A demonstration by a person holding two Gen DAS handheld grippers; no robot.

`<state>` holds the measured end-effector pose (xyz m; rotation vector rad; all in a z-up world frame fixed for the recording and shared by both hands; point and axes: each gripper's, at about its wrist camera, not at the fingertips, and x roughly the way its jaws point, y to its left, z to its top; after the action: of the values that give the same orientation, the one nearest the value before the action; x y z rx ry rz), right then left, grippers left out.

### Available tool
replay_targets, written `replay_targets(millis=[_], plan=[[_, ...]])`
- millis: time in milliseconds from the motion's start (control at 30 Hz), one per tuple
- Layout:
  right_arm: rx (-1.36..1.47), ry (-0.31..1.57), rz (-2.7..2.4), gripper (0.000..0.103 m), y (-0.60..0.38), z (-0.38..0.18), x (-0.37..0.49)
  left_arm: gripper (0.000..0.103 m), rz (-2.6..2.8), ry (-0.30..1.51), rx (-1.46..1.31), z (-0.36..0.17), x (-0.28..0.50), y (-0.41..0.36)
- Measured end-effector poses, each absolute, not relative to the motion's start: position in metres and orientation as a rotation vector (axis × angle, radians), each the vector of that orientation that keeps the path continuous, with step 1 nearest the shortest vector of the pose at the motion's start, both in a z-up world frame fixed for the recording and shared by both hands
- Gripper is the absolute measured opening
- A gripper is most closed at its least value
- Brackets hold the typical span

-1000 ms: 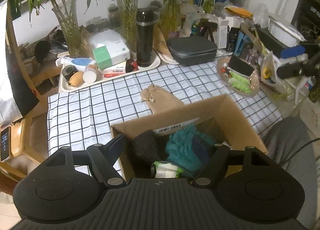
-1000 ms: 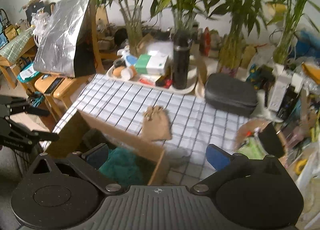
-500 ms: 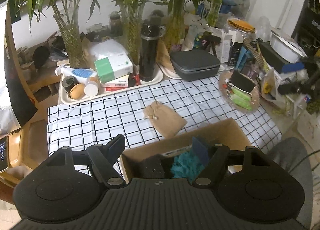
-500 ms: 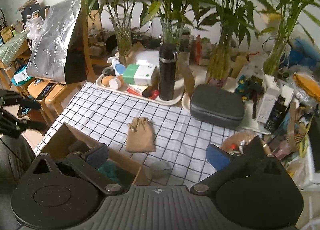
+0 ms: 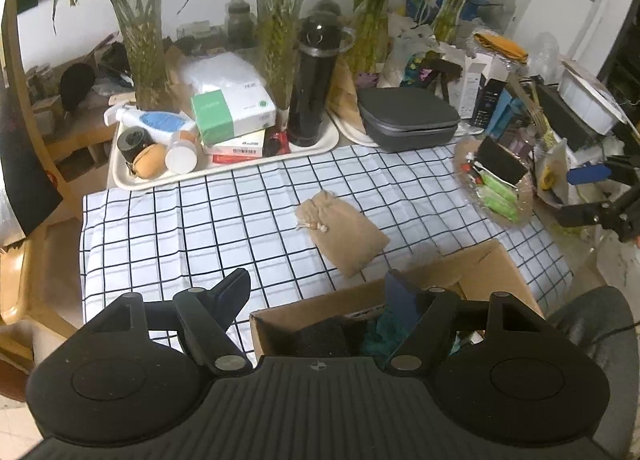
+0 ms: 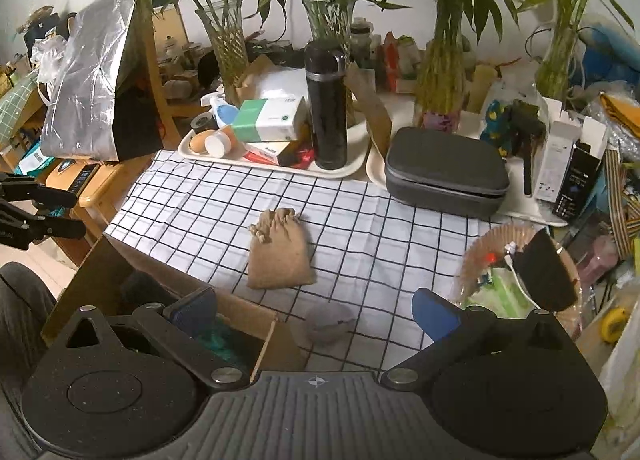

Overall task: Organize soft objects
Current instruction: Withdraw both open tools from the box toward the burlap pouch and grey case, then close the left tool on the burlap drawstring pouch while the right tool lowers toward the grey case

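A tan drawstring pouch (image 5: 344,236) (image 6: 280,252) lies flat on the checked tablecloth (image 5: 168,227), just beyond an open cardboard box (image 5: 472,272) (image 6: 120,260). Inside the box are a teal cloth (image 5: 378,334) and a dark cloth (image 5: 324,336). My left gripper (image 5: 320,292) hangs open over the box's far rim, nothing between its fingers. My right gripper (image 6: 314,310) is open too, above a small grey round thing (image 6: 328,324) beside the box's corner, with the pouch ahead of it. Each gripper shows at the edge of the other's view.
A white tray (image 5: 320,143) with a black flask (image 5: 312,79), tissue box and bottles lines the table's back, beside a grey zip case (image 5: 408,115). Glass vases of bamboo stand behind. A cluttered basket (image 6: 520,272) sits right; a silver bag (image 6: 88,79) hangs left.
Both grippers have moved off the box and forward over the table. The box has slid to the bottom of each view and the pouch lies nearer the middle. Both jaws stay open.
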<state>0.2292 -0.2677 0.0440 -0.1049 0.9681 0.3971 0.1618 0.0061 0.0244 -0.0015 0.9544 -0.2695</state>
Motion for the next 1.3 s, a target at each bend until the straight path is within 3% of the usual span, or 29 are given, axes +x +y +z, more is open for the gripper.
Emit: replay_targets(millis=[1300], plan=[[-0.05, 0.997, 0.279, 0.103, -0.273, -0.01, 0.253, 0.073, -0.278, 1.014, -0.004, -0.029, 0.263, 0.011]])
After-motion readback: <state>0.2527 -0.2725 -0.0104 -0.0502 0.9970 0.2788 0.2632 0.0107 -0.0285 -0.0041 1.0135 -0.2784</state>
